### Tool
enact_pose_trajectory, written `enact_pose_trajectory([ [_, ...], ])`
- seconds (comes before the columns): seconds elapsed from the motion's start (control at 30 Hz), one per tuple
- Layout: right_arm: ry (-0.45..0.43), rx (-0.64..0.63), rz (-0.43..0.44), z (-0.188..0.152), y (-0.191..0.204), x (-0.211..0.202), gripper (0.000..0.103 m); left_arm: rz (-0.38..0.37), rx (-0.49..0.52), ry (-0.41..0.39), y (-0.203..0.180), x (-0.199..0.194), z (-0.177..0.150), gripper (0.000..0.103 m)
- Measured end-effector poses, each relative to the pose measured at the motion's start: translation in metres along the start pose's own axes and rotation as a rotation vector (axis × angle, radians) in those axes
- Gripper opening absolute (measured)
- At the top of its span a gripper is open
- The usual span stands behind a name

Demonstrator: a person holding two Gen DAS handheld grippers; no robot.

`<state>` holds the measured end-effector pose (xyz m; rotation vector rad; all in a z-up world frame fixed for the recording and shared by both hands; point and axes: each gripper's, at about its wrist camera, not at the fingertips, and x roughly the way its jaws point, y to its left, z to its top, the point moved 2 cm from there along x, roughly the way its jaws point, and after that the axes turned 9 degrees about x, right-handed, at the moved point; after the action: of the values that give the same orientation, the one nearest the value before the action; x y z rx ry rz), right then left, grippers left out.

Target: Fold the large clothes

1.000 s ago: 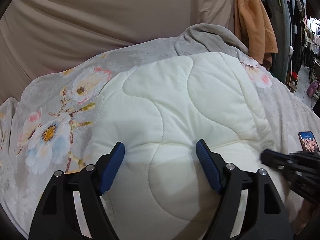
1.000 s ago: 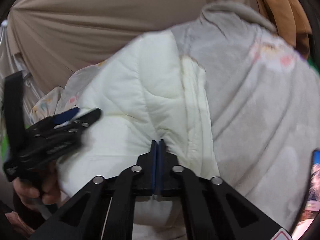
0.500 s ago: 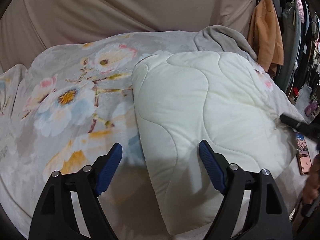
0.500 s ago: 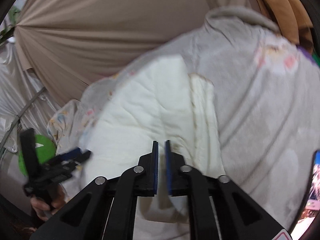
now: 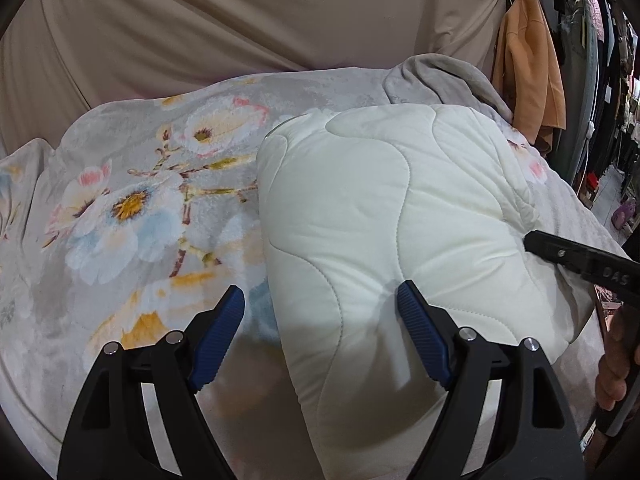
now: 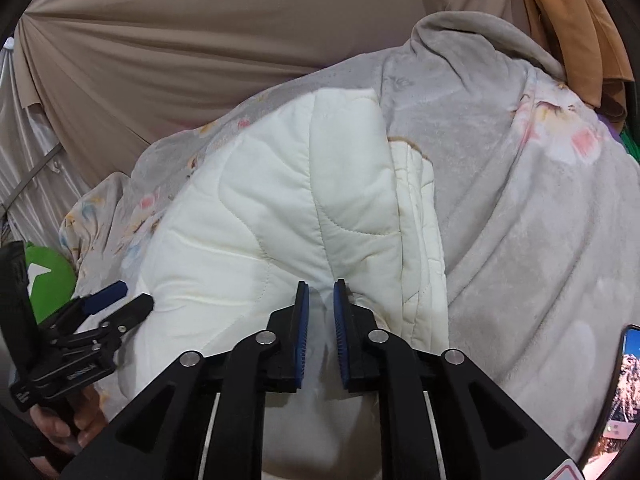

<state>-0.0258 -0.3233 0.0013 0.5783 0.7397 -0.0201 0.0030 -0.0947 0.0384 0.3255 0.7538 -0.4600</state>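
A cream quilted garment [image 5: 400, 216] lies folded into a thick pad on the bed. My left gripper [image 5: 320, 290] stands open over its near left edge, one pad above the blanket and the other against the quilt. It also shows at the left of the right wrist view as the left gripper [image 6: 120, 300]. My right gripper [image 6: 321, 285] hovers at the garment [image 6: 300, 200]'s near right side. Its jaws are opening, with a narrow gap and only a crease of quilt behind them, not pinched. The right gripper [image 5: 580, 256] reaches in from the right in the left wrist view.
A grey floral blanket [image 5: 140, 208] covers the bed, bunched up at the far right [image 6: 500, 152]. A beige curtain [image 5: 260, 20] hangs behind. An orange garment [image 5: 528, 60] hangs at the right. A phone [image 6: 628, 380] lies near the right edge. A hand [image 5: 616, 364] holds the right gripper.
My left gripper has slid left off the quilt's middle to its left edge. The right jaws, shut a second ago, have parted and let go of the fabric.
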Motion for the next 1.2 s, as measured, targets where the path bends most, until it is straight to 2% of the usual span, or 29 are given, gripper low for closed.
enact_pose_trajectory([
  [0.07, -0.043, 0.007, 0.002, 0.001, 0.006, -0.015, 0.025, 0.002, 0.001, -0.002, 0.001, 0.000, 0.000, 0.077],
  [0.17, -0.085, -0.030, -0.039, -0.003, 0.015, -0.032, 0.027, 0.004, 0.003, -0.003, 0.000, 0.000, -0.001, 0.077],
  [0.27, -0.032, -0.090, -0.161, -0.015, 0.015, -0.008, 0.028, 0.001, 0.003, -0.007, 0.000, 0.000, -0.002, 0.079],
  [0.33, -0.013, -0.107, -0.187, -0.022, 0.006, 0.012, 0.030, 0.001, -0.002, -0.007, 0.000, 0.001, -0.003, 0.085],
  [0.4, -0.019, -0.101, -0.192, -0.023, 0.004, 0.014, 0.030, -0.022, -0.017, -0.002, 0.003, -0.002, -0.003, 0.085],
  [0.47, -0.034, -0.094, -0.181, -0.019, 0.007, 0.001, 0.034, -0.084, -0.071, -0.005, 0.017, -0.010, -0.003, 0.093],
  [0.5, -0.051, -0.080, -0.166, -0.016, 0.006, -0.006, 0.042, -0.116, -0.110, -0.010, 0.027, -0.014, -0.003, 0.094],
  [0.53, -0.075, -0.055, -0.150, -0.012, 0.003, -0.014, 0.062, -0.136, -0.147, -0.013, 0.037, -0.017, -0.004, 0.097],
  [0.57, -0.101, -0.028, -0.138, -0.008, -0.001, -0.022, 0.074, -0.148, -0.178, -0.012, 0.046, -0.018, -0.004, 0.098],
  [0.67, -0.104, 0.054, -0.091, 0.006, -0.017, -0.027, 0.077, -0.187, -0.269, 0.022, 0.068, -0.007, -0.004, 0.098],
  [0.8, 0.052, 0.136, -0.044, 0.017, -0.036, 0.010, 0.080, -0.264, -0.288, 0.106, 0.062, 0.022, -0.003, 0.098],
  [0.87, 0.098, 0.159, -0.008, 0.015, -0.037, 0.024, 0.081, -0.294, -0.289, 0.120, 0.053, 0.030, -0.001, 0.098],
  [1.1, 0.138, 0.181, 0.026, 0.014, -0.038, 0.045, 0.088, -0.306, -0.206, 0.125, 0.019, 0.043, 0.020, 0.098],
  [1.2, 0.141, 0.185, 0.027, 0.014, -0.039, 0.051, 0.091, -0.243, -0.170, 0.119, 0.006, 0.046, 0.025, 0.098],
])
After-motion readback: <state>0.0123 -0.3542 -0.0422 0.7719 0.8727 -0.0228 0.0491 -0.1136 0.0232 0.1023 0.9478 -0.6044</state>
